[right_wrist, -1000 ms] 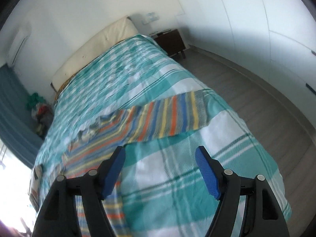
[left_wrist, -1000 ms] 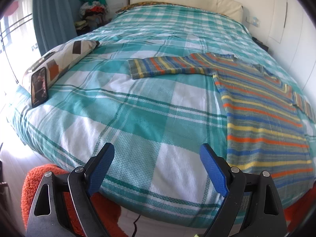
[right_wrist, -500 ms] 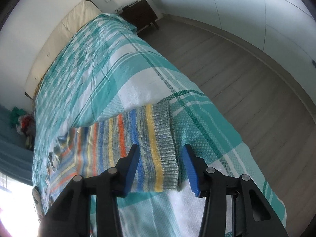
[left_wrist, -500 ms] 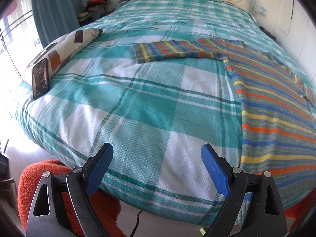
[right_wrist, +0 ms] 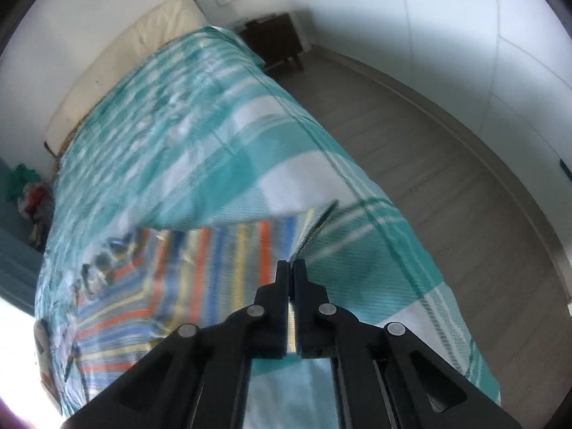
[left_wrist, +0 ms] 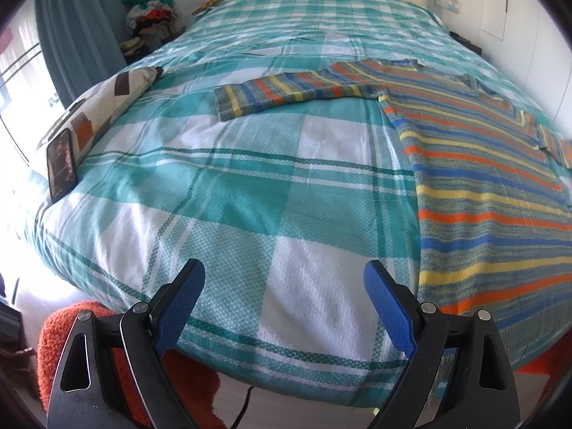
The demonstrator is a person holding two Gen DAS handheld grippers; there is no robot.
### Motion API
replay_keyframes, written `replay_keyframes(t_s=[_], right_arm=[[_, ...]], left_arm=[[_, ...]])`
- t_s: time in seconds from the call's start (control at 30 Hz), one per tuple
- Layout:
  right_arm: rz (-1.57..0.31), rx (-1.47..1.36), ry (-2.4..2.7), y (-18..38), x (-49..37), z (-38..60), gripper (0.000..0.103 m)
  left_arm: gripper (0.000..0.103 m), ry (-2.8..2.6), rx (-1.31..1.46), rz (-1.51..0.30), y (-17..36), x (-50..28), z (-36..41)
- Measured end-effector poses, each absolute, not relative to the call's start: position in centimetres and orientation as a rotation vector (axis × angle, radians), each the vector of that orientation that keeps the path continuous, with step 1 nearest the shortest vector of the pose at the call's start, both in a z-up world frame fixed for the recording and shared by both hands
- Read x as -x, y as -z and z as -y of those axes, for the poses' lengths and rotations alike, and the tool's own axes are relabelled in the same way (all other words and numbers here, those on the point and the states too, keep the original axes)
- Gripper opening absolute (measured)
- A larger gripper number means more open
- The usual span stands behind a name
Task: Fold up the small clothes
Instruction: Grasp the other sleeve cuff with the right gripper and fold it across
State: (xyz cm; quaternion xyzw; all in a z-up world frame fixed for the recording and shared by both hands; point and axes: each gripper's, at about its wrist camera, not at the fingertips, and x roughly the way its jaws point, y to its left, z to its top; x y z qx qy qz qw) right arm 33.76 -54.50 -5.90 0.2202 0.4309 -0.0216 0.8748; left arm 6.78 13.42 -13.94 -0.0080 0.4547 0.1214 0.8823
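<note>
Pinching sweater sleeve (right_wrist: 250,250) | right gripper (right_wrist: 290,268) | left gripper (left_wrist: 284,286) spread

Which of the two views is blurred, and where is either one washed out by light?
Right wrist view: motion blur smears the striped sweater and plaid bedspread; lower-left corner blown white. Left wrist view: sharp, but the window at left is overexposed.

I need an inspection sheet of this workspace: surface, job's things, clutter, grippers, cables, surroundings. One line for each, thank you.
Surface: bed with teal plaid bedspread.
Job's things: striped sweater spread flat, one sleeve stretched out.
Clutter: phone leaning on patterned pillow.
Grippers: left gripper open, holding nothing; right gripper shut on the sweater's cuff.
Cables: dark cable on the floor.
Surroundings: orange rug, clothes pile, nightstand, curtain.
</note>
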Motion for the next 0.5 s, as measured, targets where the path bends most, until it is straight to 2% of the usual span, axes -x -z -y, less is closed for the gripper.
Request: replay_keyframes(t_s=[0.2, 0.37, 0.4, 0.43, 0.47, 0.5], right_arm=[[-0.828, -0.384, -0.330, -0.9, -35.8, 40.4, 0.002], [-0.862, -0.393, -0.560, 0.4, -38.5, 29.1, 0.003], [-0.896, -0.423, -0.598, 1.4, -39.2, 27.8, 0.011], [-0.925, -0.454, -0.620, 2.3, -39.6, 27.4, 0.032], [-0.933, -0.491, -0.635, 3.1, -39.9, 27.3, 0.041], [-0.922, -0.499, -0.627, 3.3, -39.8, 27.6, 0.043]], left_arm=[[0.092, -0.251, 0.066, -0.930, 13.6, -6.4, -14.2], [0.092, -0.261, 0.089, -0.927, 13.4, -5.9, -14.9], [0.092, -0.265, 0.092, -0.930, 13.5, -5.8, -15.1], [0.092, -0.268, 0.097, -0.930, 13.5, -5.8, -15.3], [0.092, -0.268, 0.104, -0.928, 13.4, -5.7, -15.4], [0.092, -0.268, 0.113, -0.924, 13.4, -5.6, -15.6]])
